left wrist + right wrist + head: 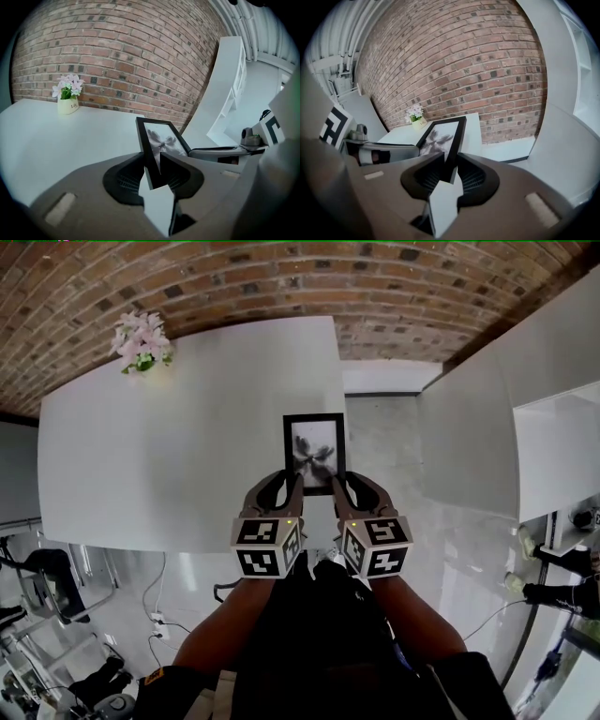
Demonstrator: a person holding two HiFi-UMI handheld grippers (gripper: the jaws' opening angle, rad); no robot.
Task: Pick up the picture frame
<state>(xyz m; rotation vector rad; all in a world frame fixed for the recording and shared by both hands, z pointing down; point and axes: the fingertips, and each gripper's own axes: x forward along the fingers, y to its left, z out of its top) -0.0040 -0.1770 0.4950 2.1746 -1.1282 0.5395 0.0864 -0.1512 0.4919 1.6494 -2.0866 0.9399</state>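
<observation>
Your forearms fill the bottom of the head view, running up to the two marker cubes, which sit side by side. Ahead of them your left gripper (278, 486) and right gripper (354, 486) point forward, near each other, with the frame (314, 448) between them.

Your left gripper's (152, 161) jaws are pinched on the frame's (161, 138) left edge, near its lower corner. Your right gripper's (452, 164) jaws are pinched on the frame's (443, 136) right edge, also near the lower corner. Each pair of jaws has the black border between its pads.

You hold the frame with its long side running away from you and its picture, a grey blurry print, facing up toward your head. From above it shows over the right edge of the white table (187, 446), with pale floor (394, 456) to its right. Whether it touches the tabletop you cannot tell from these views.

Far back on the table's left corner stands a small pot of pink flowers (142, 340), well apart from the frame. Behind it runs the brick wall (281, 277).
</observation>
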